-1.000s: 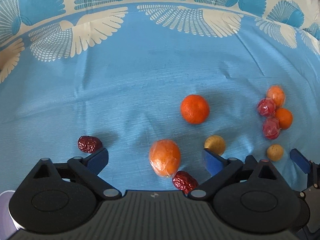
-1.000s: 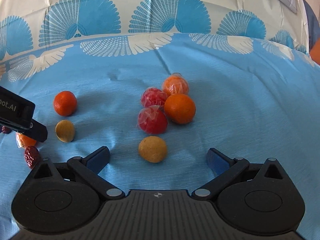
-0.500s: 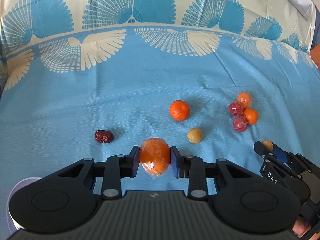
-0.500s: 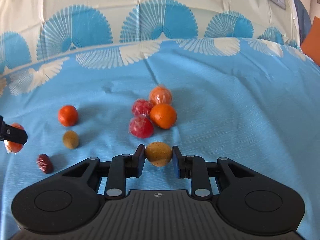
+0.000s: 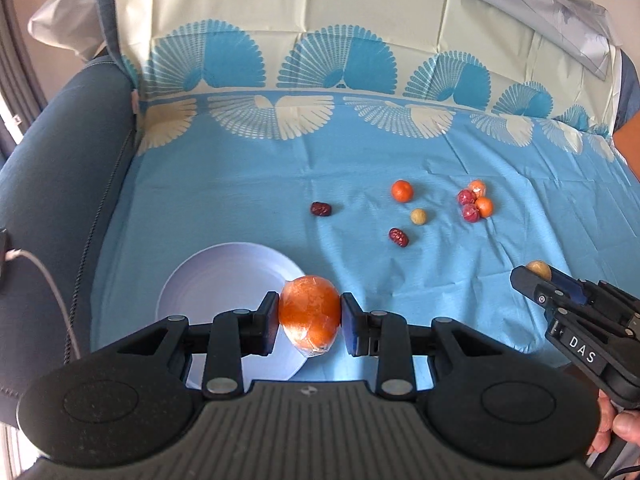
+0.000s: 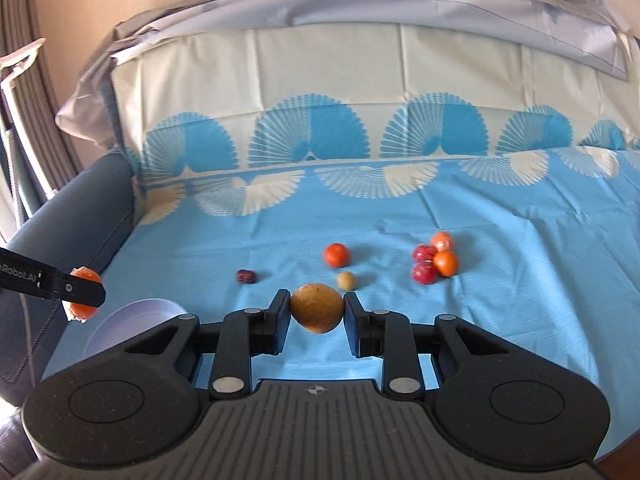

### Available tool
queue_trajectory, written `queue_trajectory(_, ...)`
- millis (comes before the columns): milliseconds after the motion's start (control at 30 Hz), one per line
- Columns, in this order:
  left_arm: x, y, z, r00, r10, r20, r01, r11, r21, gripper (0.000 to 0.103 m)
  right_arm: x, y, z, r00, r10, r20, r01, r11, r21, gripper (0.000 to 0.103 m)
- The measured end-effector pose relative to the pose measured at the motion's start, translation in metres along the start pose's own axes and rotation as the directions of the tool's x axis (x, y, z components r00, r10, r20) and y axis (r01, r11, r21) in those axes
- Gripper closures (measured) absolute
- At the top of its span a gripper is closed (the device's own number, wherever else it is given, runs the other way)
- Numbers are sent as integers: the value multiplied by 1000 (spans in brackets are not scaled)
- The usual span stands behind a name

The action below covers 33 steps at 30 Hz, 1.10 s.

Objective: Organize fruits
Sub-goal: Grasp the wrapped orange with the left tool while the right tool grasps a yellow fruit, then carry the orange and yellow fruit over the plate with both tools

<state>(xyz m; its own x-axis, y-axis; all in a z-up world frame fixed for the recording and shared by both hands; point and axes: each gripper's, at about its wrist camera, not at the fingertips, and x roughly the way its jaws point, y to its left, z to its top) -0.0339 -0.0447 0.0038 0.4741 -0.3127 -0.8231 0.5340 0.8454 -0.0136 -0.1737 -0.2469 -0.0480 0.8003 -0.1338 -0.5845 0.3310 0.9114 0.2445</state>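
Gripping one fruit apiece, both grippers now hang clear of the blue cloth (image 5: pixel 248 184). The left gripper (image 5: pixel 309 318) has its jaws closed on a plastic-wrapped orange fruit (image 5: pixel 309 314), which hangs over the near right rim of the white plate (image 5: pixel 208 272). The right gripper (image 6: pixel 317 312) has its jaws clamped on a round yellow-brown fruit (image 6: pixel 317 307), held in the air to the right of the plate and not yet over it; in the left view that gripper appears at the right edge, well apart from the plate.

A second ago both pairs of jaws stood wide open around these same two fruits, which lay on the cloth. Half a second ago they had shut on them just above the cloth. Since then both fruits have been lifted and carried toward the plate, which was barely in view before.

For the task, two fruits look picked and on their way; my reading is that the plate is the collecting spot, and it holds nothing yet.

Beyond the plate, on the cloth, lie two dark red dates (image 5: pixel 321 209), a bare orange fruit (image 5: pixel 401 191), a small yellow-brown fruit (image 5: pixel 419 216), and farther right a touching cluster of two red wrapped fruits and two orange ones (image 5: pixel 475 205). Those seem unmoved from earlier.
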Motion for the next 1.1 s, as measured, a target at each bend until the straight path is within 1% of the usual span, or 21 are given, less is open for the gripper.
queue_trajectory(200,-55,37,-47,999,31,22,-30,998,-50,67,-49,55,-14,994,104,-17,-105,993,-53,73)
queue_trajectory(400,-88,58,-81,998,44,49,-40,996,-85,67,-85,99,-32,986,164,-35,-167,979,-120,73)
queue_trajectory(567,-105,69,-98,997,40,68,-33,993,-111,67,-100,120,-39,985,172,-32,-175,969,-176,73)
queue_trajectory(733,-119,75,-108,994,48,97,-35,990,-140,67,-110,132,-39,985,173,-13,-172,961,-217,73)
queue_trajectory(833,-125,81,-111,992,54,111,-36,987,-159,67,-111,137,-39,985,171,-19,-171,958,-231,73)
queue_trajectory(1100,-128,91,-113,992,45,116,-23,984,-179,67,-114,144,-41,986,164,-19,-164,954,-253,73)
